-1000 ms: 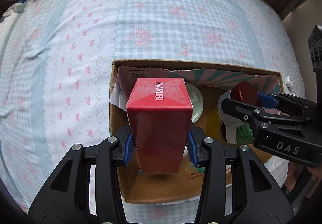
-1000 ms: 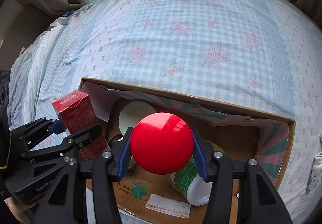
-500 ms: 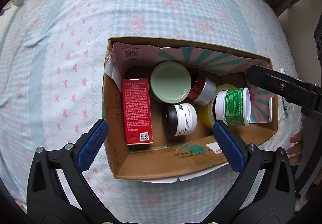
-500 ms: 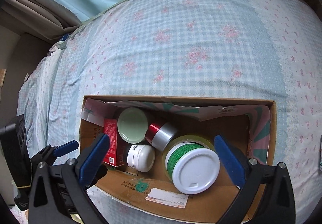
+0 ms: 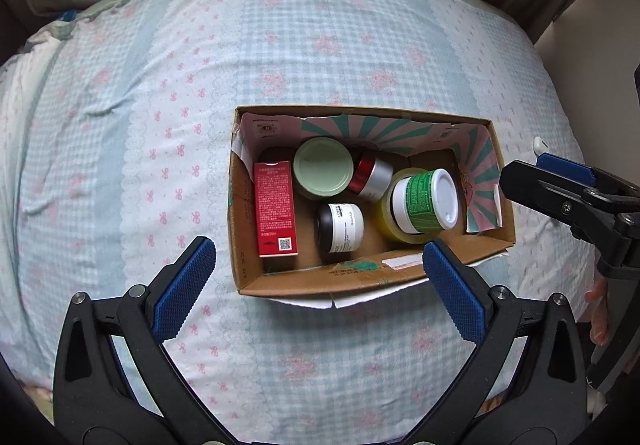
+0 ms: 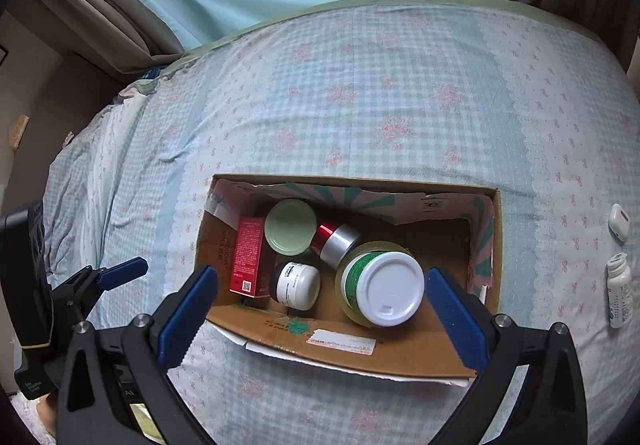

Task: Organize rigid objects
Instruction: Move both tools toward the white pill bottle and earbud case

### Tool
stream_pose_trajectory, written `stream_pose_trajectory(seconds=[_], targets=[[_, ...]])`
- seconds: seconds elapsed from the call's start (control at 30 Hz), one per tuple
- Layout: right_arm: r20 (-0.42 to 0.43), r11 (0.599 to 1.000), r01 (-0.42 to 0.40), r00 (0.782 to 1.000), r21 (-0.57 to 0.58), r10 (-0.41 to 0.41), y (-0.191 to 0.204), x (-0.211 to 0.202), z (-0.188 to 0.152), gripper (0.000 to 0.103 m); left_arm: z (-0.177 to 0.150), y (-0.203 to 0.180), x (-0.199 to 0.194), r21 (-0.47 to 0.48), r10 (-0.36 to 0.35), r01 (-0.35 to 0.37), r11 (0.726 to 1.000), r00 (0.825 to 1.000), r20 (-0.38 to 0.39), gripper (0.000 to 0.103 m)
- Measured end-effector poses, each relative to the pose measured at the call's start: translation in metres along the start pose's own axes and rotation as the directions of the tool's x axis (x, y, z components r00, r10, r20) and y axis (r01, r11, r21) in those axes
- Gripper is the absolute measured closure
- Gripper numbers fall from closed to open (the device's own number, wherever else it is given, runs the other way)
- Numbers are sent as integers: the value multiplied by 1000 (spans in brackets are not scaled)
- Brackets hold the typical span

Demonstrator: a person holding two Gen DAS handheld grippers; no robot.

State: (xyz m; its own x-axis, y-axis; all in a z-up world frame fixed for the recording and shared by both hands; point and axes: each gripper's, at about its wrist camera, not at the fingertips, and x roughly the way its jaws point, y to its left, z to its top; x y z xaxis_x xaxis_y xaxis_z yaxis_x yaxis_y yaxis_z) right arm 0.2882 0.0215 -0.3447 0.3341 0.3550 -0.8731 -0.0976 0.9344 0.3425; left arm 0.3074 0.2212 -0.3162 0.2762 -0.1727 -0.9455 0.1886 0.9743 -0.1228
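A cardboard box (image 5: pixel 280 281) (image 6: pixel 404 359) sits on the bed. In it lie a red carton (image 5: pixel 276 207) (image 6: pixel 249 255), a pale green lidded jar (image 5: pixel 323 170) (image 6: pixel 291 227), a red-capped silver jar (image 5: pixel 370 175) (image 6: pixel 335 241), a black and white jar (image 5: pixel 340 227) (image 6: pixel 296 285) and a green-labelled white-lidded jar (image 5: pixel 426 201) (image 6: pixel 382 287) resting in a yellow tape roll (image 5: pixel 386 223). My left gripper (image 5: pixel 318 285) is open and empty, above the box's near wall. My right gripper (image 6: pixel 320 315) is open and empty above the box.
A white bottle (image 6: pixel 619 295) and a small white case (image 6: pixel 619 221) lie on the blue floral bedspread (image 5: pixel 280 45) right of the box. The other gripper shows at each view's side edge (image 5: pixel 568 197) (image 6: pixel 100 279). Curtains hang behind the bed.
Both grippers opened and let go of the red carton and the red-capped jar, which now lie in the box. Both grippers have pulled back and up from the box.
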Motion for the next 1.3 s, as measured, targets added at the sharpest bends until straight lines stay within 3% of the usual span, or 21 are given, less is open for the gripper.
stream_pose_trajectory(seconds=[0.4, 0.63, 0.77, 0.9, 1.07, 1.3], targets=[[117, 990, 144, 983, 8, -144, -29, -118, -48, 0, -26, -78, -81, 100, -4, -8, 995, 993, 121, 0], [275, 966, 253, 927, 43, -255, -77, -202, -59, 0, -30, -145, -113, 162, 4, -39, 986, 978, 211, 0], [290, 955, 291, 910, 66, -297, -124, -233, -56, 0, -29, -182, -115, 152, -6, -28, 988, 976, 217, 0], [277, 956, 290, 916, 42, -290, -180, -248, -50, 0, -31, -225, -108, 91, 23, -45, 995, 973, 227, 0], [266, 967, 245, 939, -69, -219, -245, -255, -39, 0, -32, -289, -81, -22, 11, -8, 1000, 987, 163, 0], [210, 931, 253, 957, -261, -201, -316, -245, -18, 0, -31, -383, -33, -101, -11, 21, 995, 995, 101, 0]])
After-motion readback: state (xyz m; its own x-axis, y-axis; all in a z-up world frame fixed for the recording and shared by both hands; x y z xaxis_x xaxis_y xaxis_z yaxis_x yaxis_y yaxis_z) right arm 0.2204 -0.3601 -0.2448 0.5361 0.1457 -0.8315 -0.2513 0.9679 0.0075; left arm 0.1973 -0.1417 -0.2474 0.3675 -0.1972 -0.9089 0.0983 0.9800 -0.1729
